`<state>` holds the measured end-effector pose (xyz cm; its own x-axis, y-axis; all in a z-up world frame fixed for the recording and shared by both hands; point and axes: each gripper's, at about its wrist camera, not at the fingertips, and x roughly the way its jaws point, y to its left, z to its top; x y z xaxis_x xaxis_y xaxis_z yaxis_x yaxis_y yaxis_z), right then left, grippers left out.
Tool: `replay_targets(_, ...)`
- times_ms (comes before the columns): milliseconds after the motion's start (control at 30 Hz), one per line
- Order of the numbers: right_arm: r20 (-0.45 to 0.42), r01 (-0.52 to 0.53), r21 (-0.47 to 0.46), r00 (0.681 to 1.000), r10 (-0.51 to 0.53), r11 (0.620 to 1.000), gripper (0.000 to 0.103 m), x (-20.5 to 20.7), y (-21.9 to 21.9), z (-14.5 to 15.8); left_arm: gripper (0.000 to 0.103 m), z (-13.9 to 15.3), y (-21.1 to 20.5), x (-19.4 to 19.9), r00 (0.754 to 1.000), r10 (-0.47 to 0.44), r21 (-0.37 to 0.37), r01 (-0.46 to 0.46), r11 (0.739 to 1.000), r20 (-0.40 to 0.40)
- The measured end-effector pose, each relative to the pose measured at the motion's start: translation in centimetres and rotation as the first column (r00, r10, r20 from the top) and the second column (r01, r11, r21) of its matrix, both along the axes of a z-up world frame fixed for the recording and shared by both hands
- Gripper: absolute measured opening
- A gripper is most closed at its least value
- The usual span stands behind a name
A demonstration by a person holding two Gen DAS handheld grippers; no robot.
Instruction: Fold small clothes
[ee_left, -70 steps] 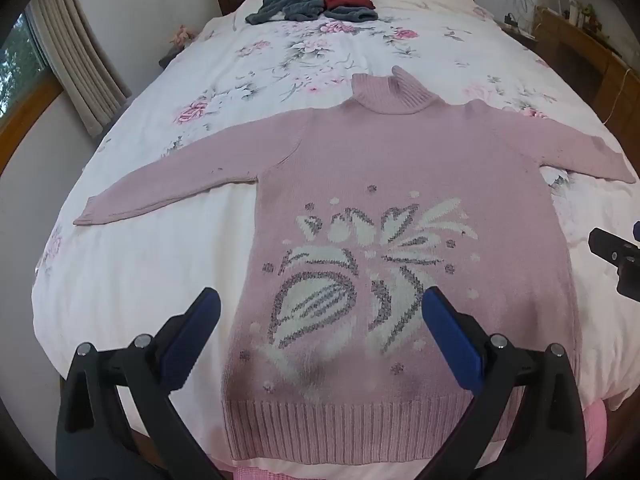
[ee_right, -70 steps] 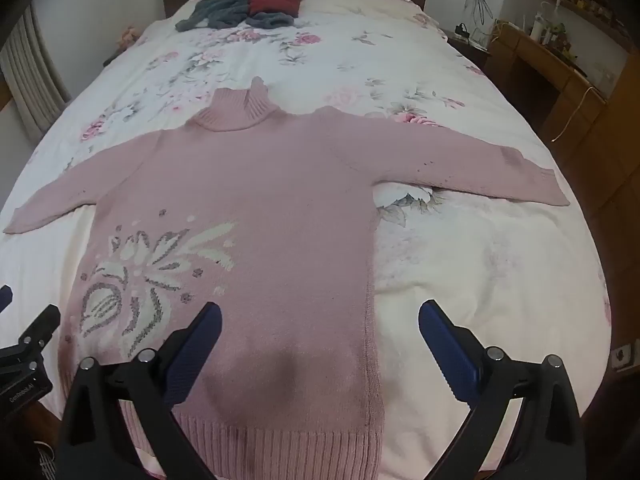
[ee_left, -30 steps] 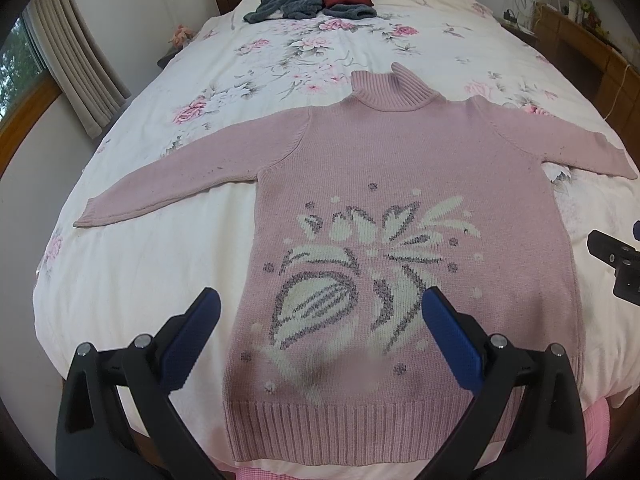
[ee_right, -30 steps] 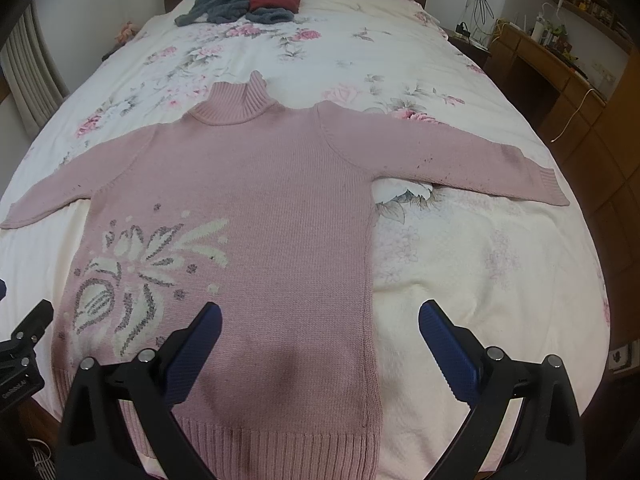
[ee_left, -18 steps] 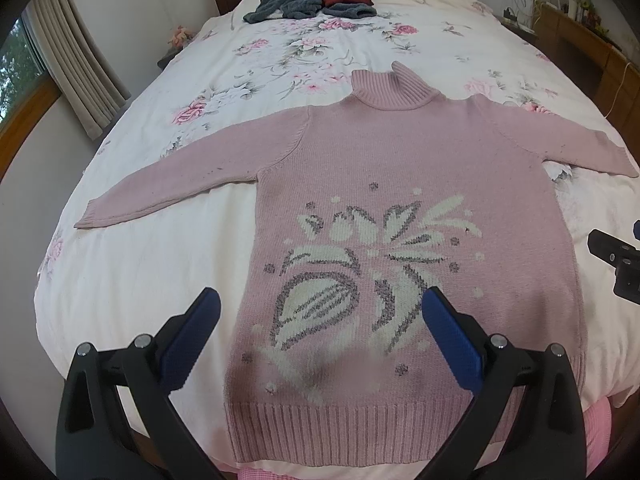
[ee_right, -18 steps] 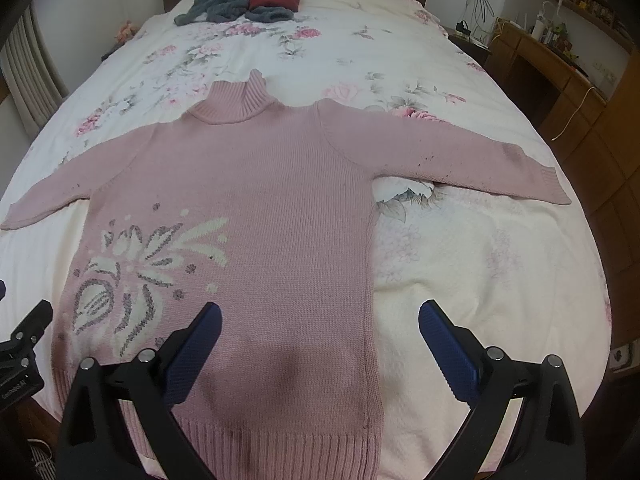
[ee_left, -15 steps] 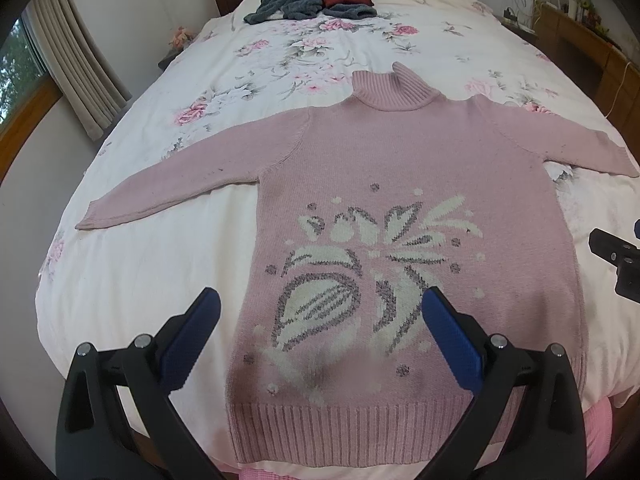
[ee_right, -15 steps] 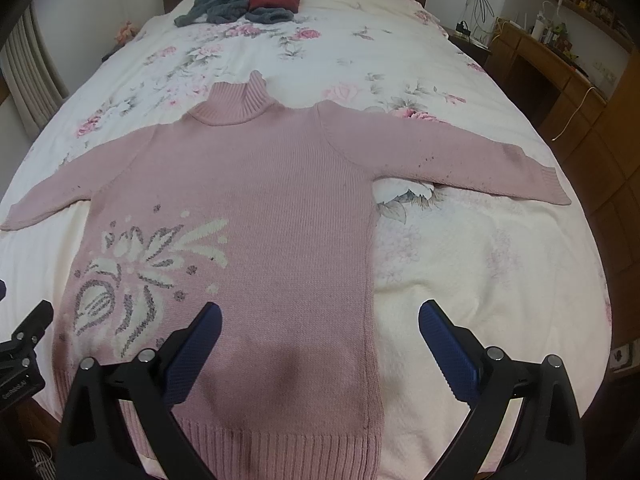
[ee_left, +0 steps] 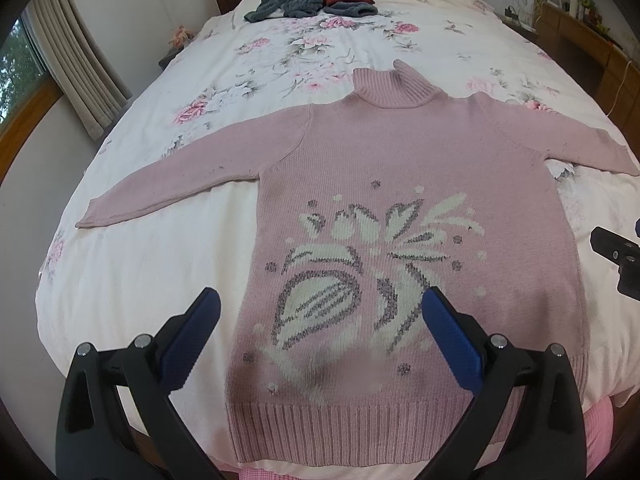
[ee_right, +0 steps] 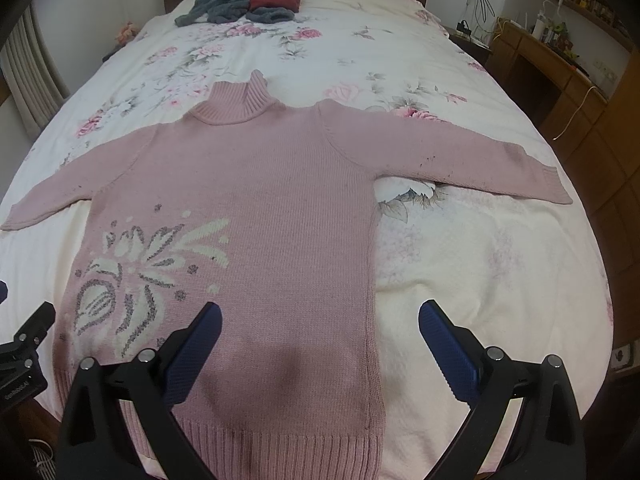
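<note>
So the pink sweater is laid out flat on the bed, front up, both sleeves spread wide, turtleneck at the far end and the ribbed hem right at the near edge. Nothing folded yet as far as I can tell.

Both tools are hovering over the hem end with nothing in them: the left hand-held gripper is spread wide over the flower pattern, and the right hand-held gripper is likewise released, over the plain right half of the body.

What I'd worry about: this knit looks thick and floppy, so pinching only the top layer would probably drag the front off the back and leave a lumpy fold. The hem sits so close to the near edge that a tug toward the person could slide it off. Long sleeves will likely flop out crooked if grabbed mid-arm.

Writing: none on the sweater. There's tiny print on the left tool's body at the near-left edge of the right view, too small to read.

There's a grey and red clothes pile at the far end by the headboard.
</note>
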<state>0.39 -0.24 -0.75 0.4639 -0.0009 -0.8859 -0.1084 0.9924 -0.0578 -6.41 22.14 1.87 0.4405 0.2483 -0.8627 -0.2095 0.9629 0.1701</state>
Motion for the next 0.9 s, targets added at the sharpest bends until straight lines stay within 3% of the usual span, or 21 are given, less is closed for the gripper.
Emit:
replay_targets(533,-0.001,0.002,0.006,1.000,-0.002,1.000,0.099,0.1,-0.2,-0.2,0.100,-0.6,-0.4,0.1,1.000,-0.008,-0.001,0.008,1.000,-0.016)
replay_targets(700,0.018,0.004,0.023,1.000,-0.004,1.000,0.099,0.3,-0.9,-0.5,0.100,-1.1,-0.7,0.5,0.999,-0.012,-0.037,0.011,0.999,-0.029)
replay_targets(800,0.044,-0.013,0.062,0.999,0.011,0.998,0.099,0.7,-2.1,-0.7,0.100,-2.1,-0.9,1.6,0.998,-0.007,-0.046,0.004,0.999,-0.056)
replay_targets(900,-0.004,-0.013,0.100,1.000,0.013,0.995,0.099,2.7,-4.8,-1.0,0.100,-2.7,-1.8,3.4,0.998,-0.025,-0.076,0.021,0.997,-0.051)
